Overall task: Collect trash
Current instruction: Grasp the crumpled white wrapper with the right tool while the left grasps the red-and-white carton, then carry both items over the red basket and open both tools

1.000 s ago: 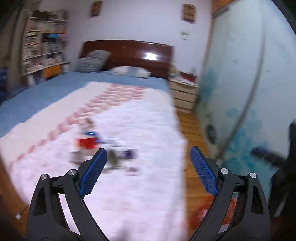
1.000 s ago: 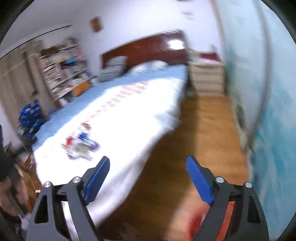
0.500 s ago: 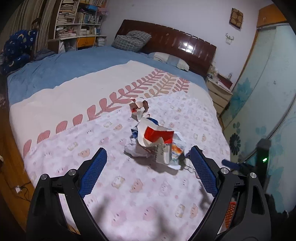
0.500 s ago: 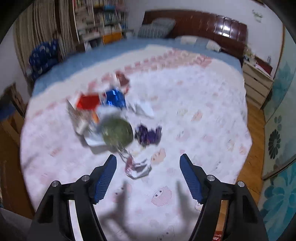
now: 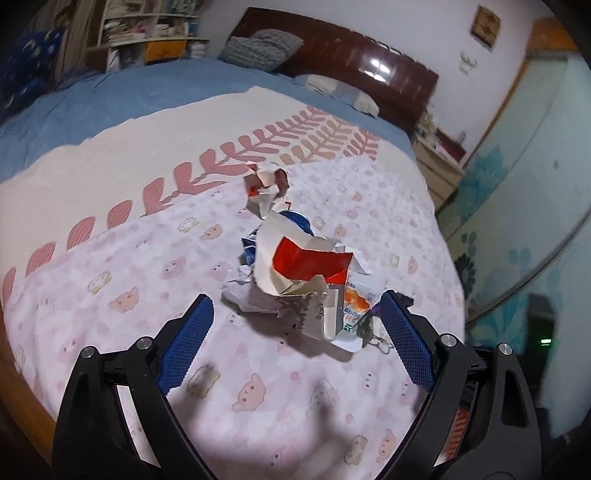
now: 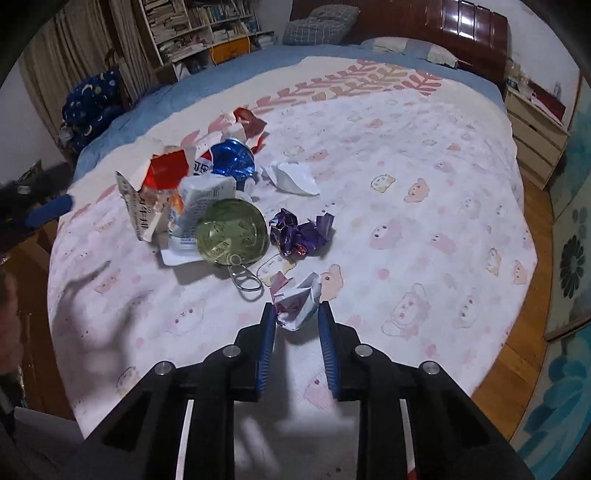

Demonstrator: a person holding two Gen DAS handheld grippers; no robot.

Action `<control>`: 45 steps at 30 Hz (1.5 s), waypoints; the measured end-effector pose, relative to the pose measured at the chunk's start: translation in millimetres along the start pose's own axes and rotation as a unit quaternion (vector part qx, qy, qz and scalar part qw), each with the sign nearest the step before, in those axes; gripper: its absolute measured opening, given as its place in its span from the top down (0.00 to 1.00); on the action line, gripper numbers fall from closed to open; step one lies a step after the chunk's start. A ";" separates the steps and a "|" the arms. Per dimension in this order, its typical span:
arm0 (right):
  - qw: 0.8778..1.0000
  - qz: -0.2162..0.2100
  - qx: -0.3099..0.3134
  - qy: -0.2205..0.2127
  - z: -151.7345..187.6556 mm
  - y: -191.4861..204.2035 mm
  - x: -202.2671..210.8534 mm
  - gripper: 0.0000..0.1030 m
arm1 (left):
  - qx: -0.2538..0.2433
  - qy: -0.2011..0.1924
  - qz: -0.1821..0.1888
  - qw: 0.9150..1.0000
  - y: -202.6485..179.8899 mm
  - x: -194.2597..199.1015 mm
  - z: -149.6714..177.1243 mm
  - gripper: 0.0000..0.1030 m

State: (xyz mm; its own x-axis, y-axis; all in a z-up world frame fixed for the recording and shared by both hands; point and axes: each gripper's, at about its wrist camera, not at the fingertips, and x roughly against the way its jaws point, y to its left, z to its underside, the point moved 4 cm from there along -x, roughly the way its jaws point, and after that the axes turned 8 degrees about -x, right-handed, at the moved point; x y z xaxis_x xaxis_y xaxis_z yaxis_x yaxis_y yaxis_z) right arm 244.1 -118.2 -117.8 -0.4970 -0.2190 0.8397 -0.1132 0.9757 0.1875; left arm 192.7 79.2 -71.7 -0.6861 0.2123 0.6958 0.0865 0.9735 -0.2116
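Note:
A heap of trash lies on the pink-patterned bedspread (image 6: pixel 424 229): a green can lid (image 6: pixel 232 232), a crushed blue can (image 6: pixel 232 158), a purple wrapper (image 6: pixel 301 236), white paper (image 6: pixel 293 177) and a torn red-and-white carton (image 6: pixel 166 168). Apart from the heap, nearest me, is a small crumpled wrapper (image 6: pixel 297 301). My right gripper (image 6: pixel 296 312) has its jaws closing, and both pads touch this wrapper. In the left wrist view, my left gripper (image 5: pixel 295 299) hangs open just above the carton (image 5: pixel 306 262) and a snack packet (image 5: pixel 347 310), holding nothing.
The bed has a dark wooden headboard (image 6: pixel 461 26) and pillows (image 6: pixel 321 26) at the far end. A bookshelf (image 6: pixel 195 26) stands at the far left, a pale nightstand (image 6: pixel 535 136) at the right. Wooden floor (image 6: pixel 517 354) runs along the bed's right edge.
Both grippers came down over the bed toward the trash. The right gripper's jaws went from wide apart to narrow around the small crumpled wrapper. The left gripper moved closer to the heap.

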 end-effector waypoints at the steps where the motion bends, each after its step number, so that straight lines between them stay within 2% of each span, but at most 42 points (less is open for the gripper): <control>1: 1.000 0.000 -0.001 -0.001 -2.8 -1.6 0.0 0.76 | -0.006 0.006 -0.002 1.000 -2.9 -6.2 0.7 0.12; 3: 1.000 -0.011 -0.005 -0.006 -2.6 -3.6 7.3 0.76 | -0.019 0.023 -0.019 0.999 -7.8 -23.1 3.1 0.12; 5: 1.000 -0.013 -0.005 -0.007 -0.7 -6.7 11.1 0.76 | -0.039 0.027 -0.060 0.997 -10.7 -38.7 2.5 0.12; 8: 1.000 -0.014 -0.005 -0.008 1.1 -13.7 13.9 0.76 | -0.048 0.028 -0.071 0.996 -8.9 -52.3 -1.3 0.14; 9: 1.000 -0.012 -0.005 -0.008 2.2 -15.2 15.6 0.76 | -0.030 0.023 -0.064 0.997 -4.2 -52.9 -2.7 0.19; 10: 1.000 -0.012 -0.006 -0.008 2.7 -17.3 15.6 0.76 | -0.011 0.021 -0.062 0.998 0.8 -53.2 -3.9 0.45; 11: 1.000 -0.011 -0.008 -0.006 3.6 -21.3 15.9 0.76 | 0.000 0.036 -0.062 0.997 4.3 -57.6 -3.7 0.66; 12: 1.000 -0.010 -0.009 -0.006 3.7 -23.1 16.7 0.76 | 0.003 0.049 -0.062 0.997 5.8 -60.7 -2.5 0.66; 13: 1.000 -0.011 -0.010 -0.007 2.5 -24.7 15.9 0.76 | 0.008 0.051 -0.058 0.997 5.7 -61.2 -1.7 0.73; 16: 1.000 -0.010 -0.016 -0.008 1.3 -30.1 16.9 0.76 | 0.023 0.055 -0.042 0.997 3.2 -60.3 0.7 0.76; 23: 0.999 -0.029 -0.023 -0.021 -2.0 -26.6 29.1 0.76 | 0.033 0.020 -0.040 0.998 -6.3 -21.8 -6.7 0.78; 28: 0.996 -0.053 -0.020 -0.066 -4.0 -13.9 69.1 0.76 | -0.007 -0.039 -0.070 0.997 -25.6 43.3 -13.6 0.78; 30: 0.992 -0.066 -0.019 -0.102 -4.7 -13.4 105.3 0.76 | -0.029 -0.084 -0.089 0.992 -42.0 85.0 -20.8 0.78; 31: 0.991 -0.066 -0.021 -0.118 -3.4 -17.5 123.2 0.76 | -0.032 -0.095 -0.085 0.991 -49.1 97.6 -24.4 0.78; 34: 0.983 -0.063 -0.038 -0.171 8.5 -49.2 191.4 0.76 | -0.048 -0.129 -0.064 0.988 -88.3 142.0 -36.0 0.78; 37: 0.975 -0.017 -0.045 -0.217 33.0 -100.1 261.2 0.76 | -0.078 -0.155 -0.017 0.985 -149.2 172.3 -45.3 0.78; 38: 0.972 -0.001 -0.050 -0.228 42.1 -117.8 281.1 0.76 | -0.085 -0.159 0.010 0.984 -175.0 178.4 -46.5 0.78; 40: 0.967 0.041 -0.066 -0.243 66.1 -164.8 320.5 0.76 | -0.091 -0.154 0.075 0.981 -230.2 180.0 -44.7 0.78; 42: 0.961 0.085 -0.091 -0.246 96.8 -213.0 351.8 0.76 | -0.108 -0.148 0.112 0.977 -278.8 172.3 -37.9 0.78; 44: 0.956 0.110 -0.123 -0.242 127.7 -252.6 367.8 0.76 | -0.132 -0.119 0.160 0.971 -338.8 152.4 -20.4 0.78; 45: 0.954 0.121 -0.155 -0.227 155.7 -282.2 369.8 0.76 | -0.139 -0.096 0.188 0.967 -368.8 139.2 -6.1 0.78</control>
State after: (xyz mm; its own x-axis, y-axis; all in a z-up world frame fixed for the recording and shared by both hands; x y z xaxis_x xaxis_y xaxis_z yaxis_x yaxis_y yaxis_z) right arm -41.7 -474.8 60.4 -0.8059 0.1028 0.5831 0.2762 0.9364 0.2166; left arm 69.7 -249.8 107.3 -0.6870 0.5628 0.4596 0.5296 0.8209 -0.2137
